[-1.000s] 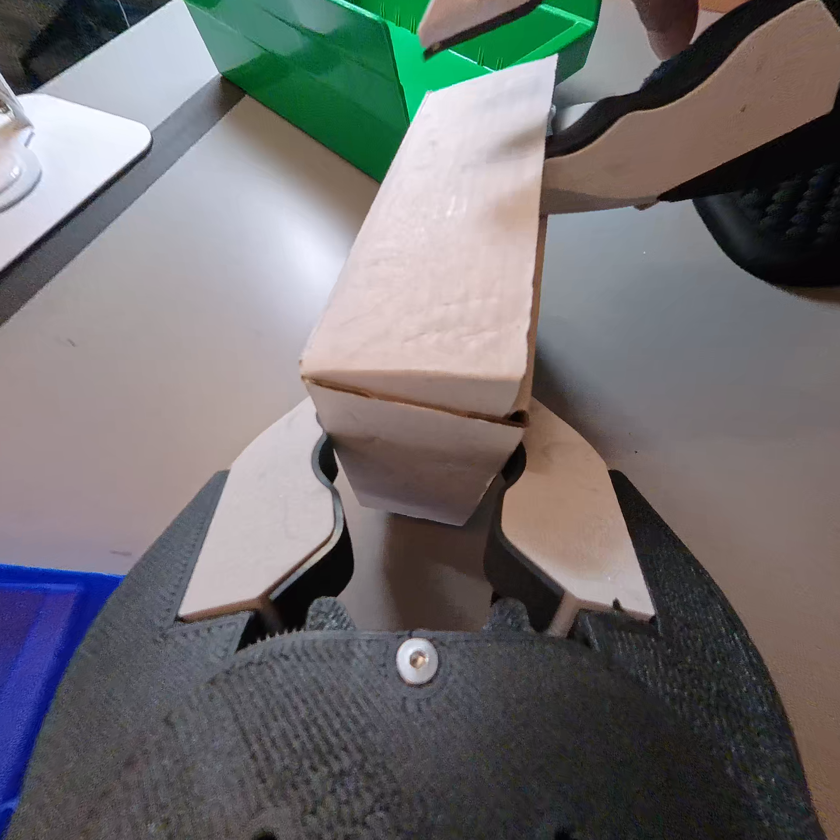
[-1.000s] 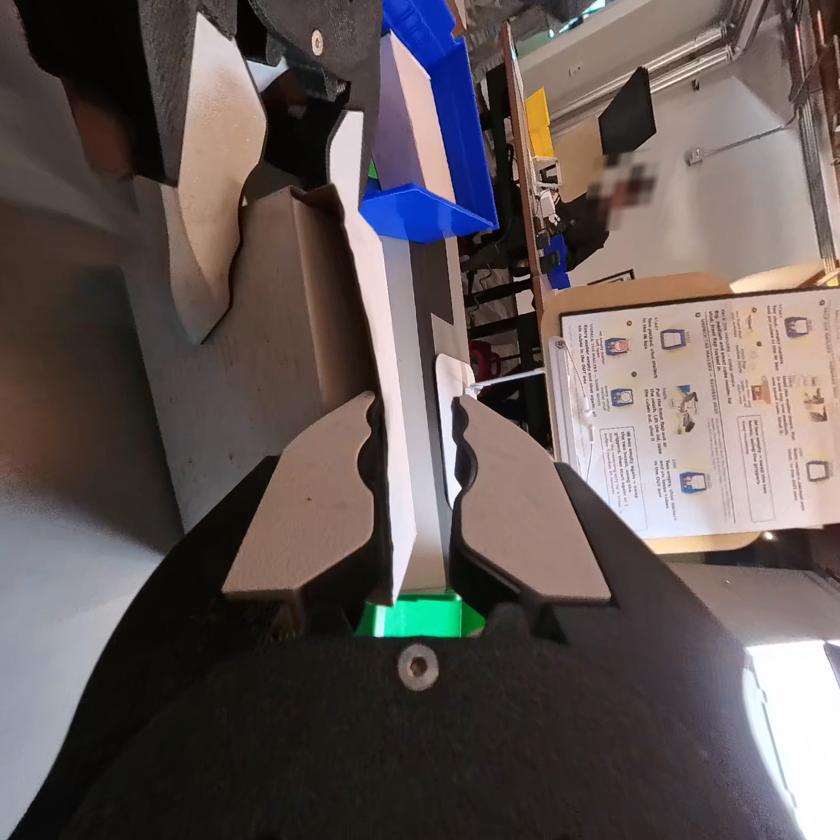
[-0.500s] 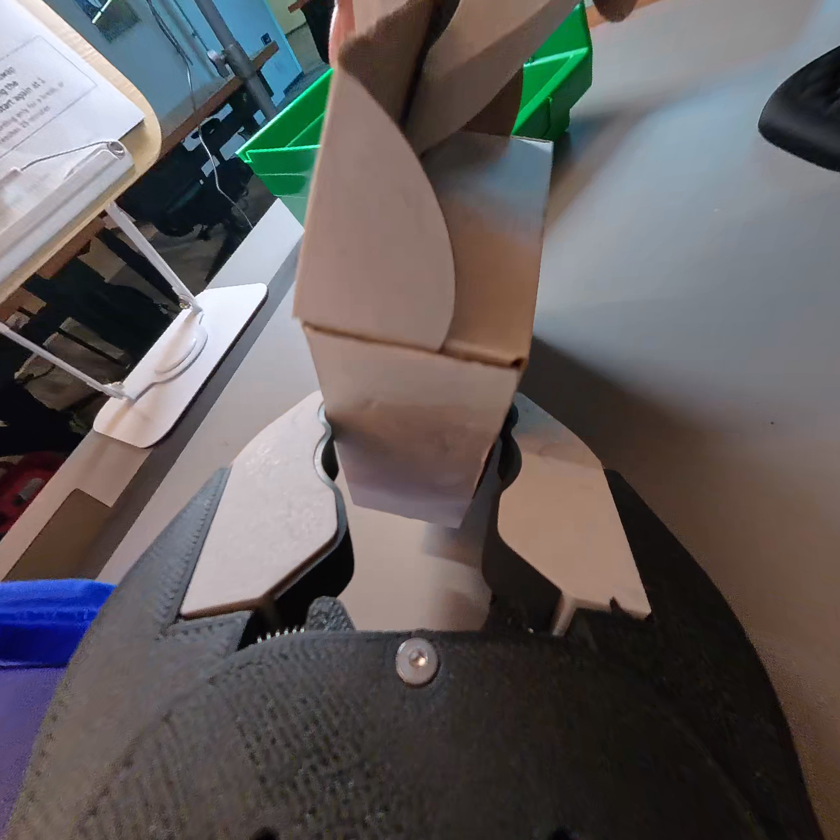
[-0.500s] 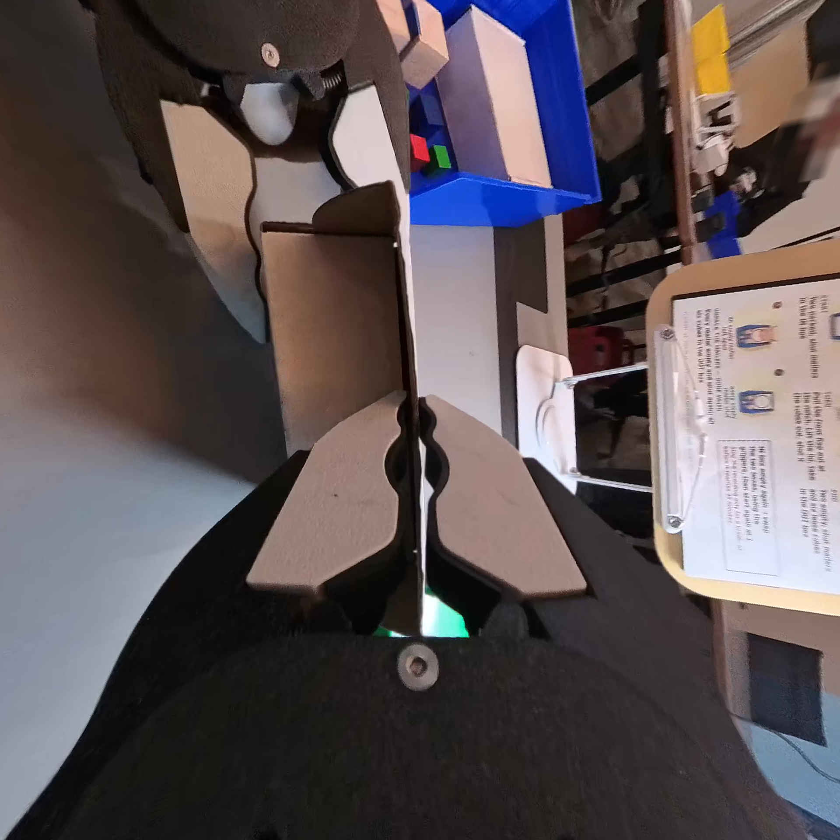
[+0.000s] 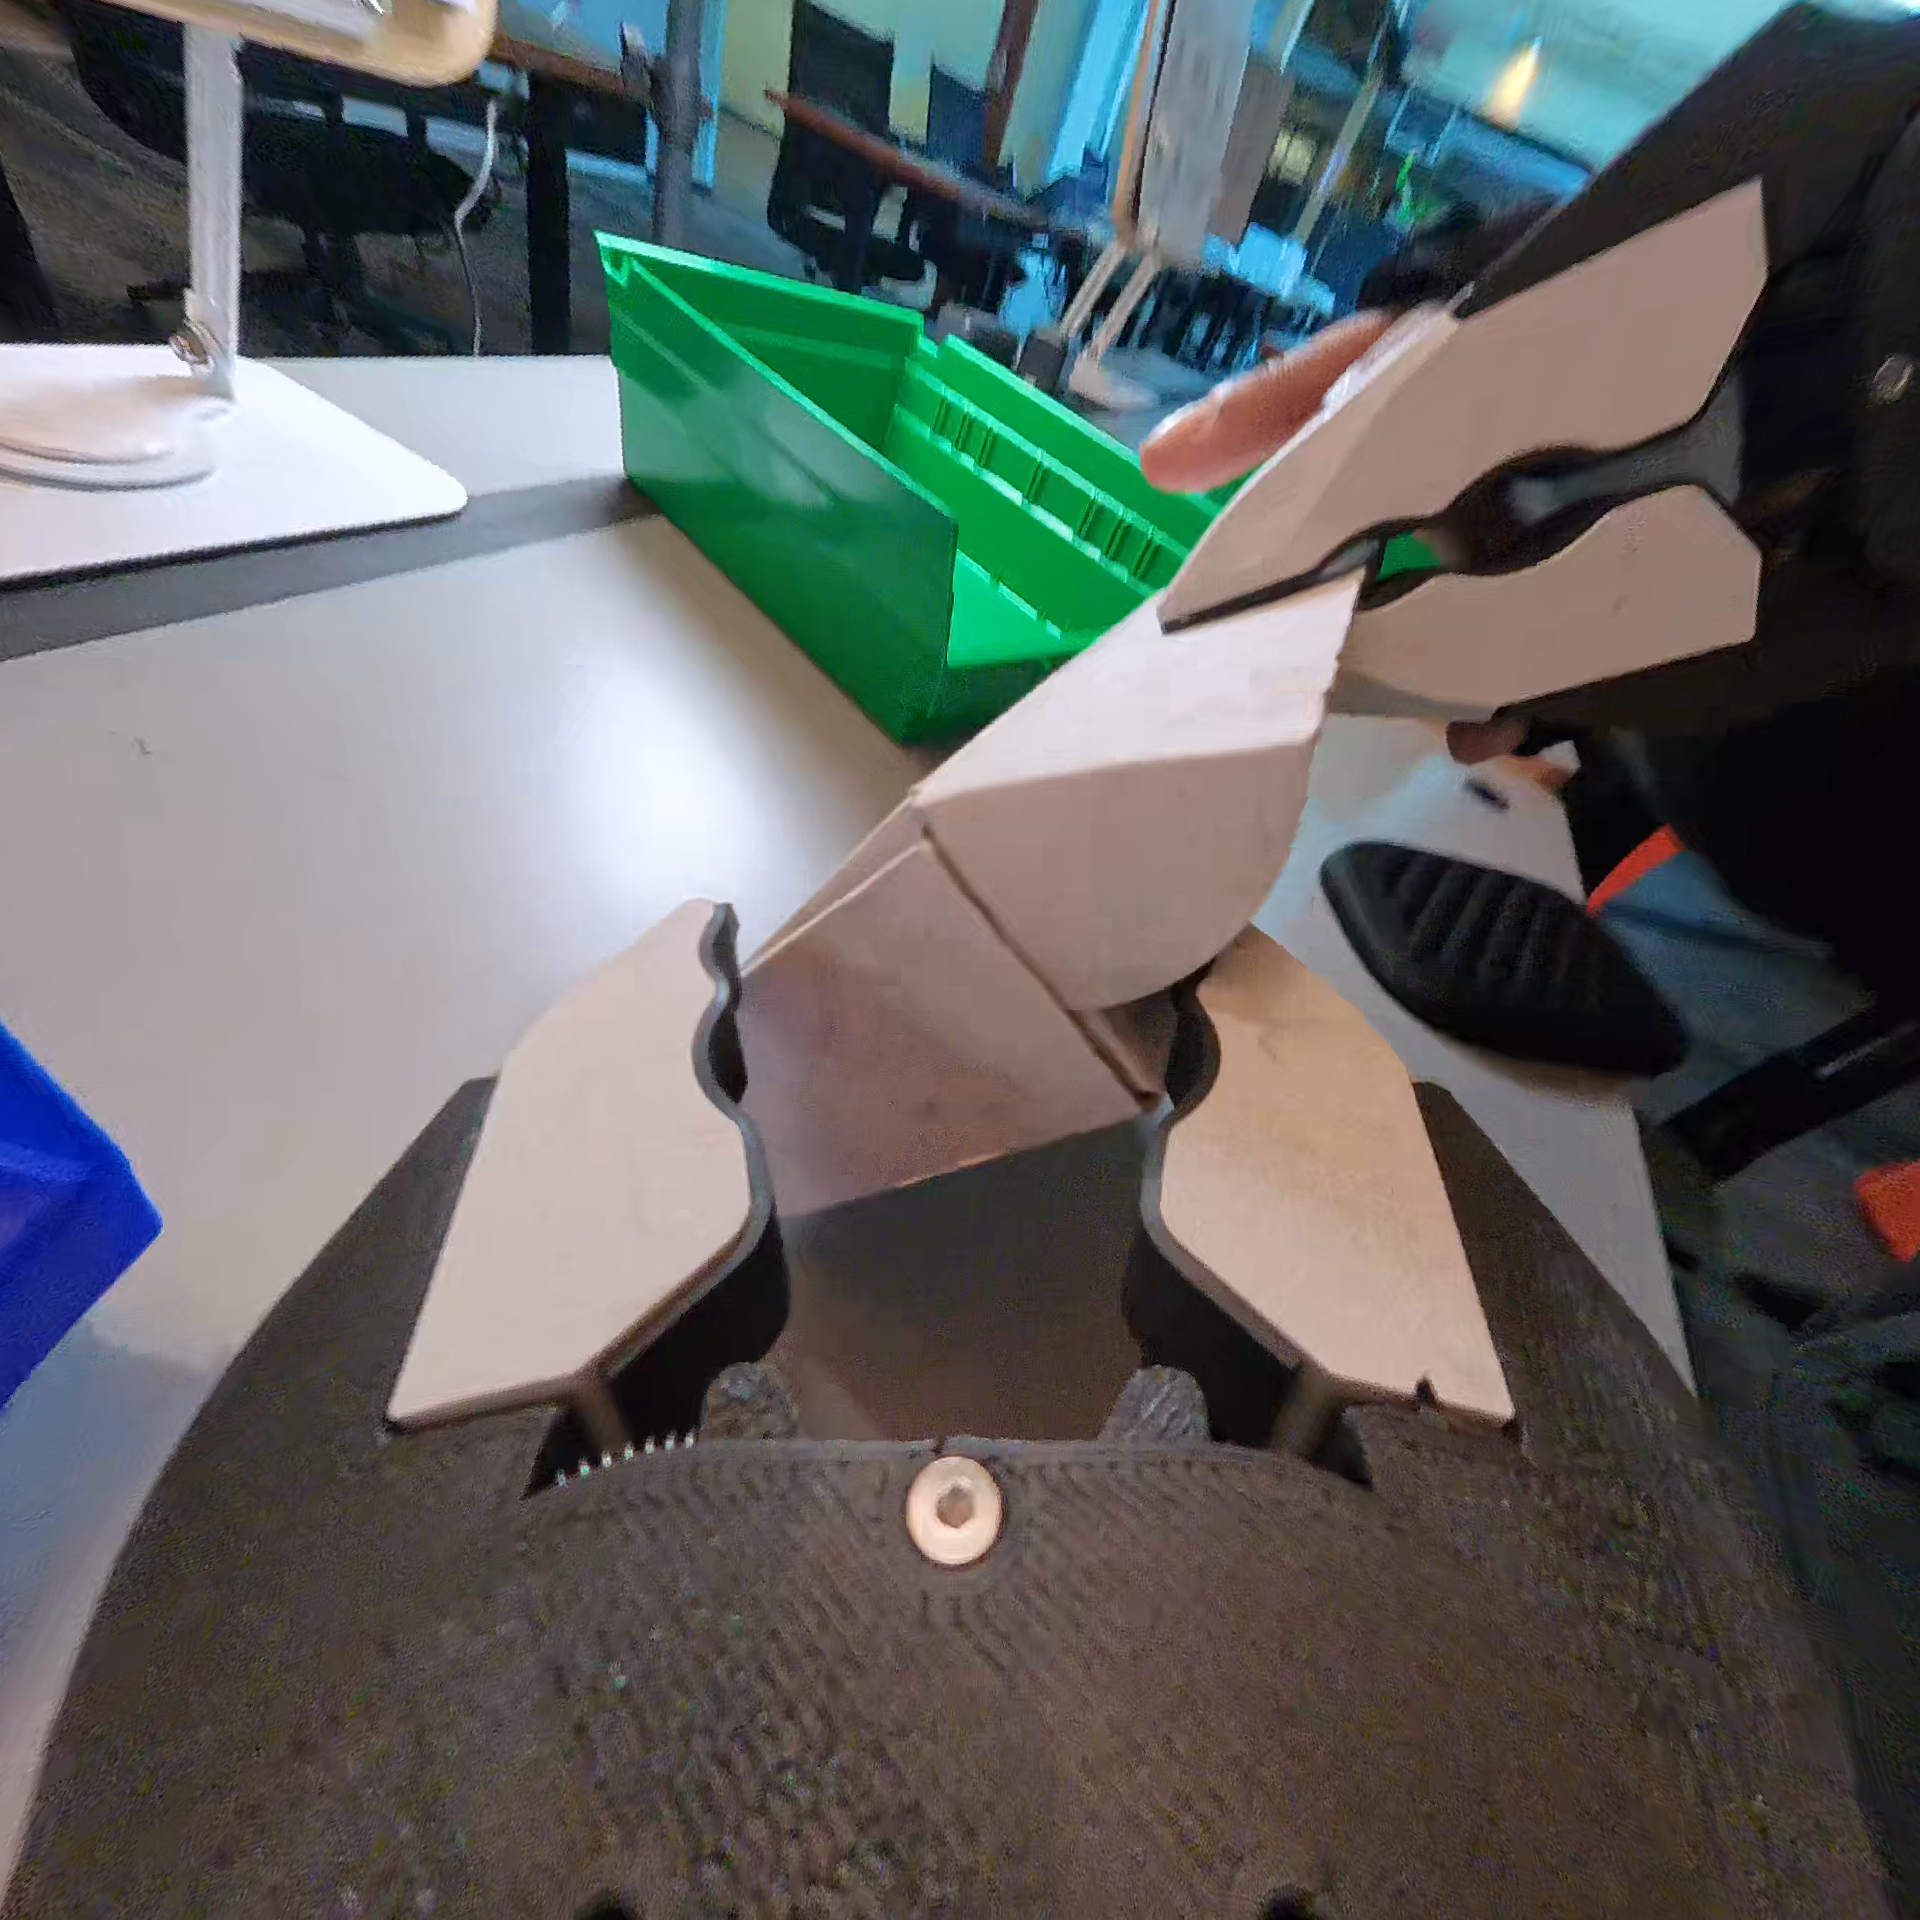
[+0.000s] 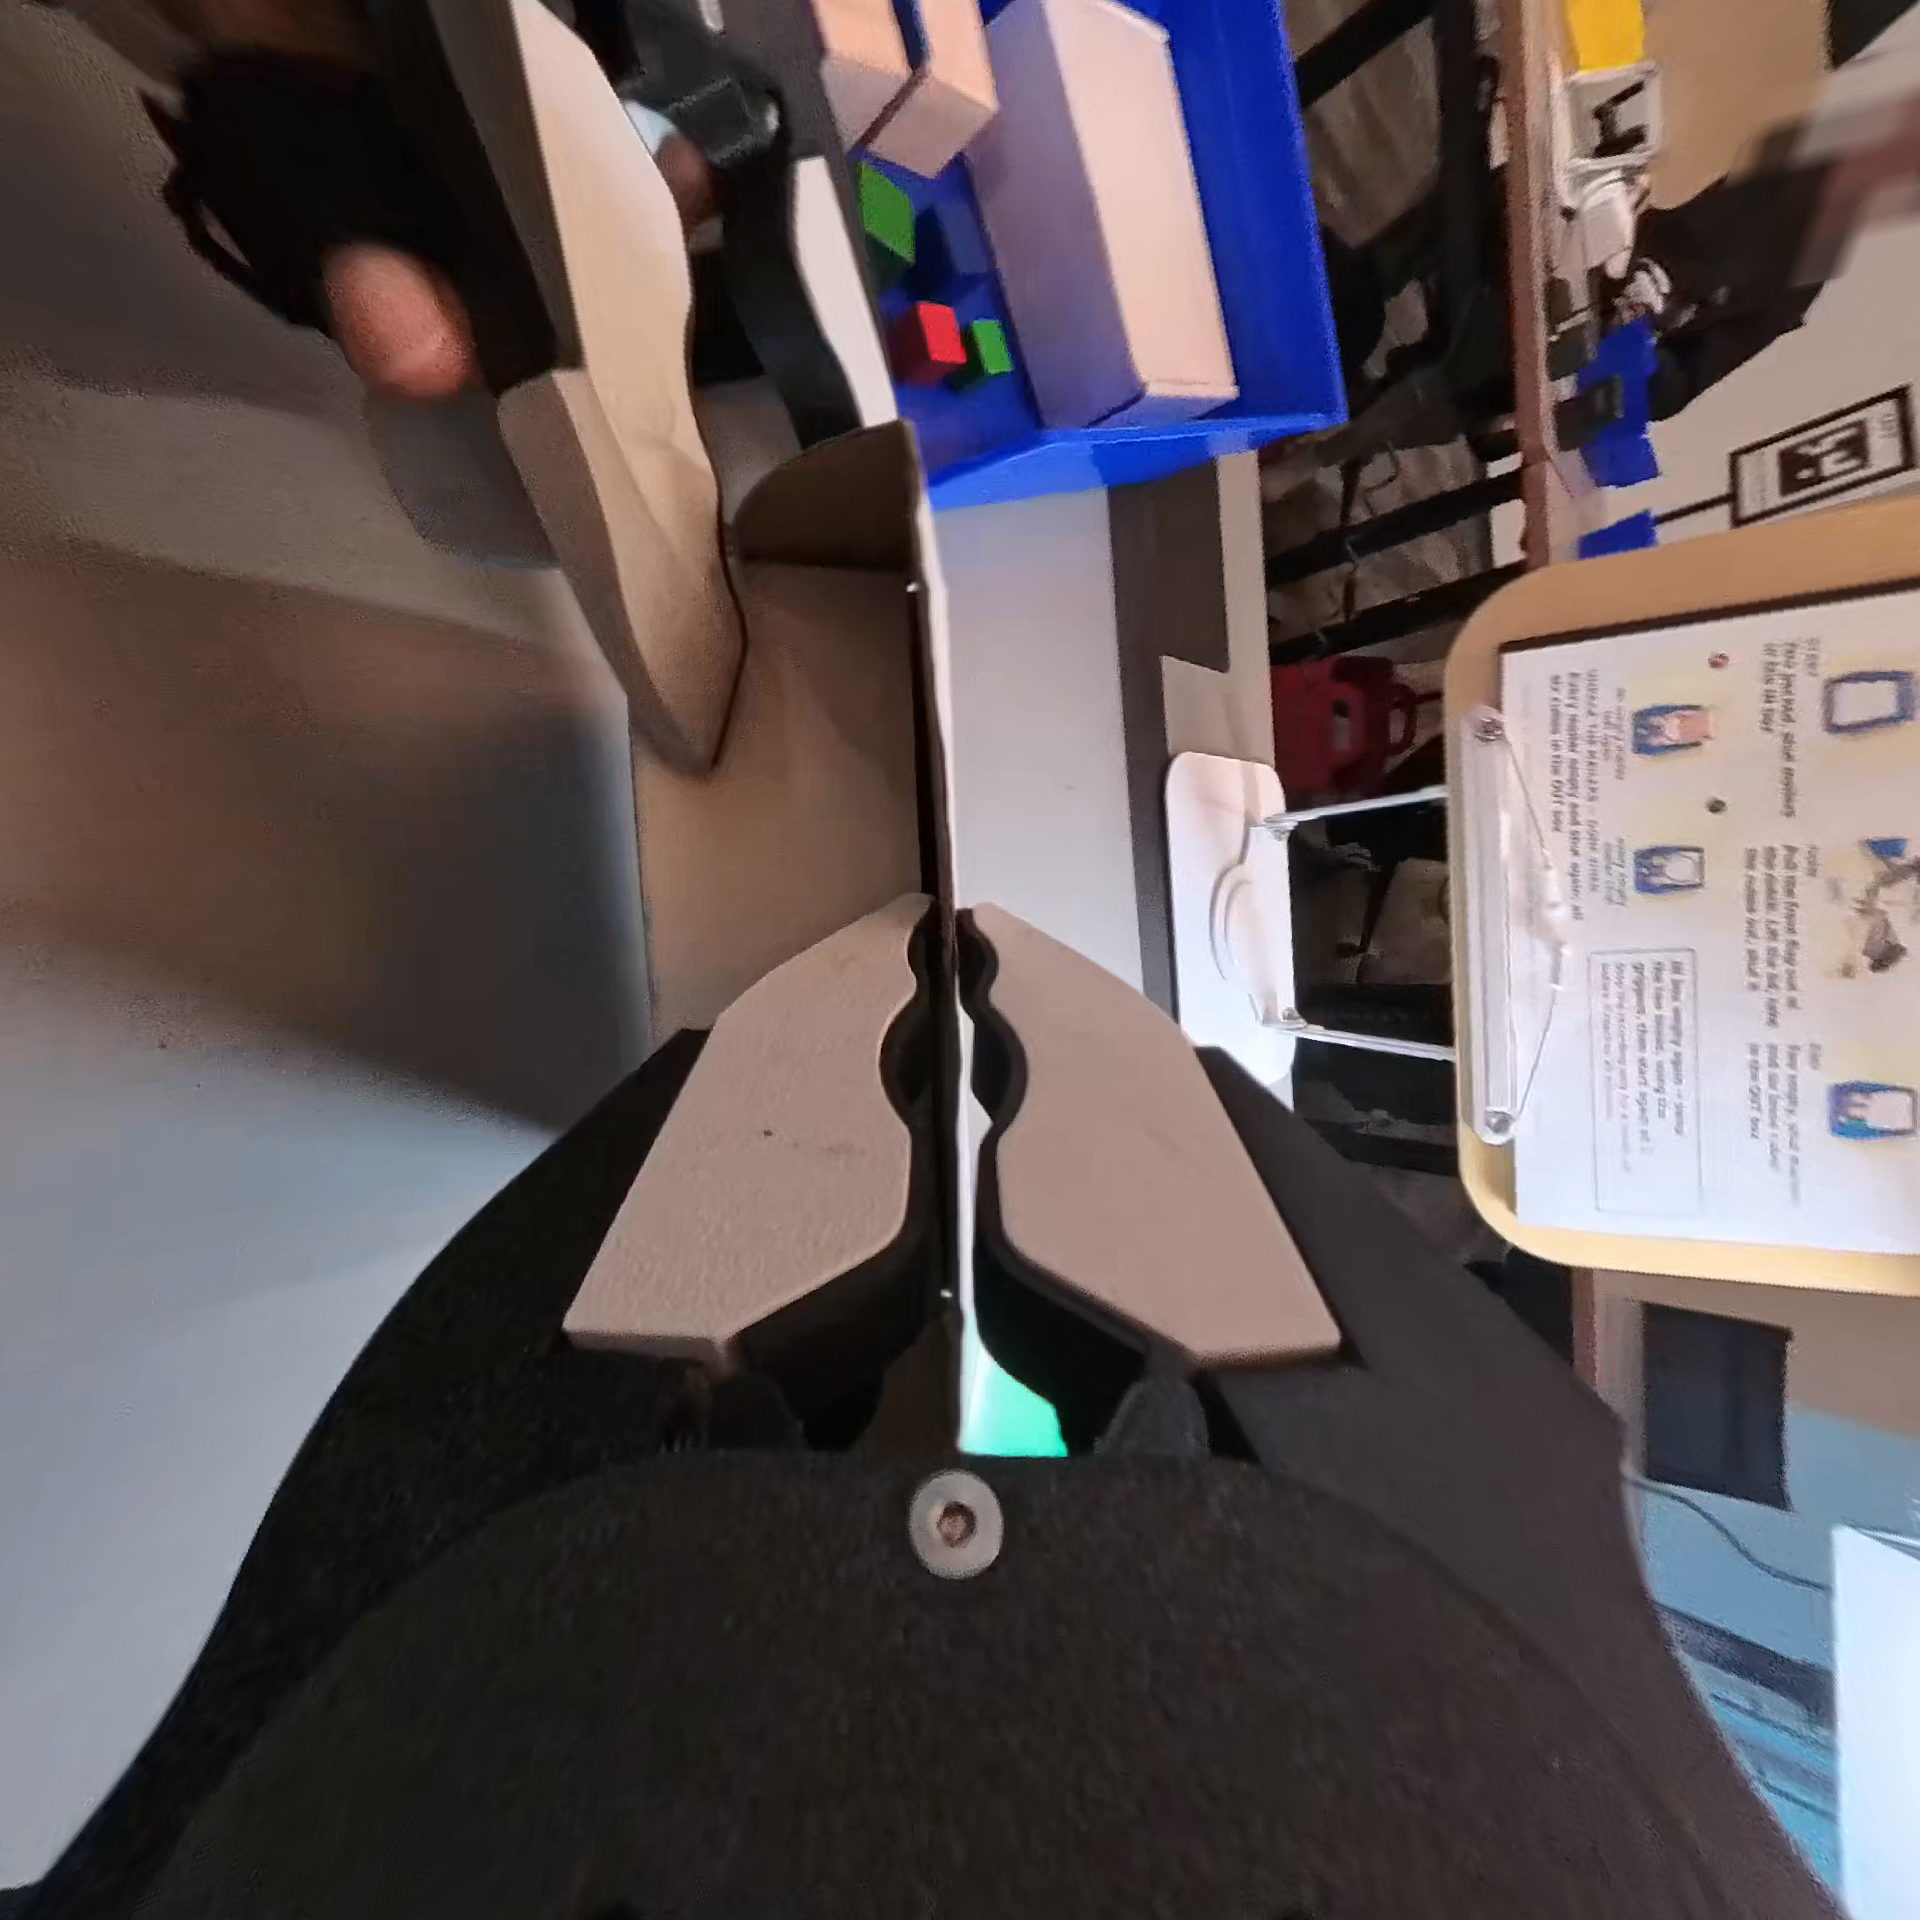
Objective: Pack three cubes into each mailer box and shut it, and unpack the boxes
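A brown cardboard mailer box [image 5: 1122, 810] hangs above the grey table, tilted to the right. My left gripper [image 5: 966, 935] is shut on its near end. My right gripper [image 5: 1268, 623] is shut on the lid panel at its far end, and a rounded side flap shows. In the right wrist view my right gripper [image 6: 951, 914] pinches that thin panel [image 6: 940, 727] edge-on, with the box's inner face [image 6: 810, 748] to its left. One finger [image 6: 623, 436] of the left gripper shows beyond. Red [image 6: 940, 332], green [image 6: 888, 213] and blue [image 6: 961, 234] cubes lie in the blue bin [image 6: 1091, 457].
A green bin [image 5: 790, 499] stands behind the box. The blue bin's corner [image 5: 52, 1216] is at the left and holds white mailer boxes [image 6: 1112, 208]. A white stand base [image 5: 208, 468] sits at the back left, carrying an instruction board [image 6: 1683, 914]. A black chair armrest [image 5: 1496, 966] is beyond the table's right edge. The grippers' ends are close to 7 centimeters from one another.
My right gripper has closed on the lid panel. Both grippers have swung the box, which now leans to the right, and the lid's rounded side flap has come out.
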`<control>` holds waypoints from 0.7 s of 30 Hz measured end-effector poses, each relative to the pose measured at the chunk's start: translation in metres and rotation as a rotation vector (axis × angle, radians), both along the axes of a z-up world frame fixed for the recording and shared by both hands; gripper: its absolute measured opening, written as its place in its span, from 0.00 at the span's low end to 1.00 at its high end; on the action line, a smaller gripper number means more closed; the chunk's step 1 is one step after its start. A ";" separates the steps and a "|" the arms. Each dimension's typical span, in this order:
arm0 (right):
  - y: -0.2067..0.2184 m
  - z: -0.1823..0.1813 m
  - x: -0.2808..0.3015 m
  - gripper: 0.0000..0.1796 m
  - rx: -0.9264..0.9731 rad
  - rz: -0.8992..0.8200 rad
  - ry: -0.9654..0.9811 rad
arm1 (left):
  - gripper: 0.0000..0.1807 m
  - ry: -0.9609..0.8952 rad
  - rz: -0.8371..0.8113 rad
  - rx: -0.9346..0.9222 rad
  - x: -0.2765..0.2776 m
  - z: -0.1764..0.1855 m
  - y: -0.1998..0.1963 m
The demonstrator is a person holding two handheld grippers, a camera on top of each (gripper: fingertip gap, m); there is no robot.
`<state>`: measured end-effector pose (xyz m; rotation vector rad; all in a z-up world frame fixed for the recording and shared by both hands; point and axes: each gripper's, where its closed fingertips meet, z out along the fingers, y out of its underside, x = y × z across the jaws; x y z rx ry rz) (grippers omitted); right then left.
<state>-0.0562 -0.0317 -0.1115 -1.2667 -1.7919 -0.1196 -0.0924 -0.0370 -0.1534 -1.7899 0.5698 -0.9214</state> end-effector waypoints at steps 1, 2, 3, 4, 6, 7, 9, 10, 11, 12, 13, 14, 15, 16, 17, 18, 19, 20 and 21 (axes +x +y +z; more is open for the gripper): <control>0.000 -0.005 -0.001 0.01 0.009 0.007 -0.023 | 0.41 0.029 -0.013 0.001 0.001 -0.005 -0.002; -0.001 -0.009 -0.002 0.01 -0.008 0.015 -0.036 | 0.40 0.063 -0.030 0.008 0.001 -0.010 -0.005; -0.004 -0.014 -0.003 0.01 -0.056 0.030 -0.043 | 0.40 0.121 -0.048 0.021 0.000 -0.017 -0.007; -0.008 -0.016 -0.005 0.01 -0.120 0.045 -0.036 | 0.43 0.176 -0.059 0.044 -0.002 -0.022 -0.009; -0.011 -0.014 -0.006 0.01 -0.227 0.064 -0.019 | 0.43 0.254 -0.060 0.109 -0.005 -0.025 -0.012; -0.013 -0.013 -0.006 0.01 -0.276 0.078 -0.017 | 0.43 0.295 -0.062 0.141 -0.005 -0.026 -0.013; -0.015 -0.012 -0.006 0.01 -0.351 0.090 -0.025 | 0.45 0.367 -0.073 0.208 -0.005 -0.028 -0.016; -0.013 -0.009 -0.006 0.01 -0.367 0.096 -0.023 | 0.46 0.399 -0.079 0.227 -0.005 -0.030 -0.018; -0.011 -0.007 -0.005 0.01 -0.381 0.095 -0.020 | 0.43 0.441 -0.090 0.221 -0.007 -0.034 -0.020; -0.006 -0.003 -0.005 0.01 -0.384 0.086 -0.007 | 0.44 0.488 -0.097 0.208 -0.010 -0.041 -0.022; -0.001 0.002 -0.005 0.01 -0.389 0.078 0.009 | 0.43 0.533 -0.107 0.204 -0.013 -0.049 -0.024; 0.003 0.006 -0.005 0.01 -0.395 0.070 0.020 | 0.42 0.571 -0.127 0.212 -0.016 -0.055 -0.029; 0.007 0.009 -0.005 0.01 -0.399 0.066 0.027 | 0.40 0.598 -0.138 0.237 -0.018 -0.058 -0.033; 0.009 0.009 -0.005 0.01 -0.405 0.070 0.028 | 0.38 0.610 -0.139 0.277 -0.019 -0.056 -0.036; 0.010 0.009 -0.004 0.01 -0.423 0.073 0.025 | 0.37 0.606 -0.138 0.319 -0.020 -0.051 -0.039; 0.010 0.009 -0.004 0.01 -0.447 0.075 0.022 | 0.36 0.593 -0.135 0.360 -0.019 -0.043 -0.041; 0.010 0.009 -0.005 0.01 -0.461 0.077 0.020 | 0.33 0.575 -0.134 0.407 -0.017 -0.034 -0.044; 0.008 0.009 -0.005 0.01 -0.476 0.085 0.013 | 0.31 0.564 -0.137 0.452 -0.014 -0.027 -0.046; 0.005 0.009 -0.005 0.01 -0.507 0.093 0.004 | 0.31 0.565 -0.146 0.483 -0.009 -0.022 -0.048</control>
